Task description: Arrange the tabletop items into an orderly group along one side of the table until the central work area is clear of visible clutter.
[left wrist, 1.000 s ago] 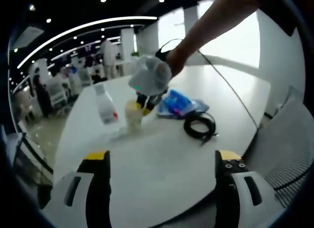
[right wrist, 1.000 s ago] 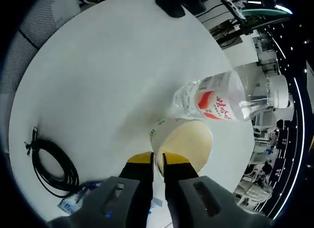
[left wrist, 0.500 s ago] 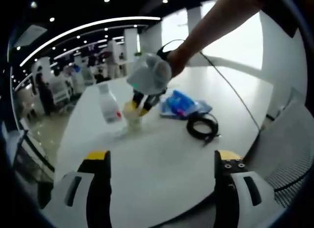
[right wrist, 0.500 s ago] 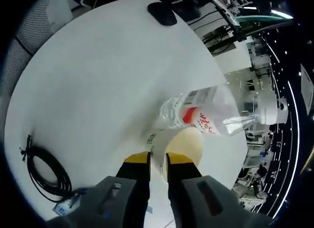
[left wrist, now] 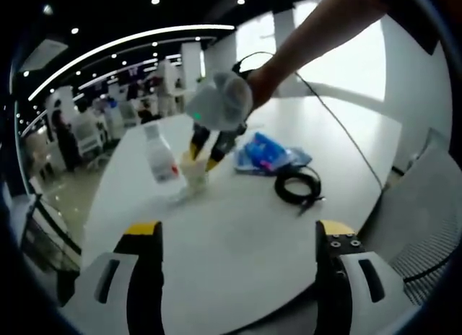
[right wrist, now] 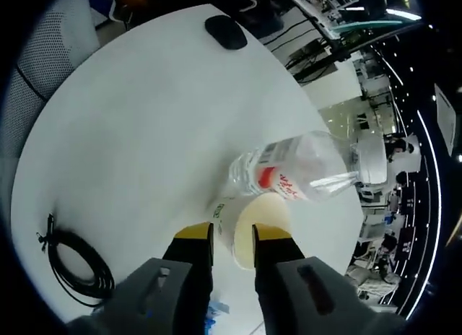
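Grey mesh chair point(right wrist: 54, 42) beside table point(right wrist: 144, 133)

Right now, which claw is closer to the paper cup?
Right. The right claw straddles the paper cup rim beside the water bottle. The left claw hangs back at the table's near edge.

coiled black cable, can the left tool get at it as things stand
Probably yes. The left tool is open and empty, and bare white table lies between it and the coiled black cable. The right tool is off to one side at the paper cup.

Cup point(left wrist: 193, 174) beside bottle point(left wrist: 159, 157), cable point(left wrist: 296, 185) near packet point(left wrist: 265, 152)
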A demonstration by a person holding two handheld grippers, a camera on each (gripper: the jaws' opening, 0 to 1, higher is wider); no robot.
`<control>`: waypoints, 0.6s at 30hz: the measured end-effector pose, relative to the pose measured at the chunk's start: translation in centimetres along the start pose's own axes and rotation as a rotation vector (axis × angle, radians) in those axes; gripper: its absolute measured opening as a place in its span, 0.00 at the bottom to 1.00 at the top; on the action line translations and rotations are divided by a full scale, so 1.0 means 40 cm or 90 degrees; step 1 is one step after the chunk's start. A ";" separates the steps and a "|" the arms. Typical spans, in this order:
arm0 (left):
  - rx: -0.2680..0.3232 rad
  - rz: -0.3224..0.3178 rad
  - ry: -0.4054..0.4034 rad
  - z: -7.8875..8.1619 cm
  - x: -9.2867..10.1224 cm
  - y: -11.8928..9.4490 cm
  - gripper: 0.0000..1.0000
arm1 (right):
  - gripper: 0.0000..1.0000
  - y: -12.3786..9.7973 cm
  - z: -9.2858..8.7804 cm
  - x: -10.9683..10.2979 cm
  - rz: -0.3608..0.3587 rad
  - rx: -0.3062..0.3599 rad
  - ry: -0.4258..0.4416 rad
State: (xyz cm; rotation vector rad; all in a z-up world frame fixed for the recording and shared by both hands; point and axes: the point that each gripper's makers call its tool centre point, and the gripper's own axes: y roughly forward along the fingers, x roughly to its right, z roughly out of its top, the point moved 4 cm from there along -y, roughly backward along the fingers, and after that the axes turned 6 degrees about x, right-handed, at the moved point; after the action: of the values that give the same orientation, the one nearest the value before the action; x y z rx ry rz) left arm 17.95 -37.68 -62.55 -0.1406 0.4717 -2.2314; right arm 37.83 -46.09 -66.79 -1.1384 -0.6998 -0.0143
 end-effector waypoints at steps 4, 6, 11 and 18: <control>0.005 0.002 0.000 0.003 -0.002 -0.001 0.85 | 0.26 -0.018 0.007 0.004 -0.017 0.008 0.034; 0.010 0.005 -0.002 0.005 -0.004 -0.002 0.86 | 0.30 -0.027 0.009 0.001 -0.019 0.012 0.064; 0.024 0.014 0.002 0.014 -0.010 -0.005 0.88 | 0.36 -0.059 0.016 0.004 -0.045 0.034 0.141; 0.023 0.012 0.005 0.015 -0.009 -0.005 0.89 | 0.44 -0.106 0.010 -0.017 -0.081 0.065 0.234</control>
State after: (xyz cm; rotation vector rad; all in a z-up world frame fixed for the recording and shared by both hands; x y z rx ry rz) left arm 18.20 -37.46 -61.92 -0.1090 0.4347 -2.2210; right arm 35.57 -47.86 -63.55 -0.9583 -0.4384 -0.2850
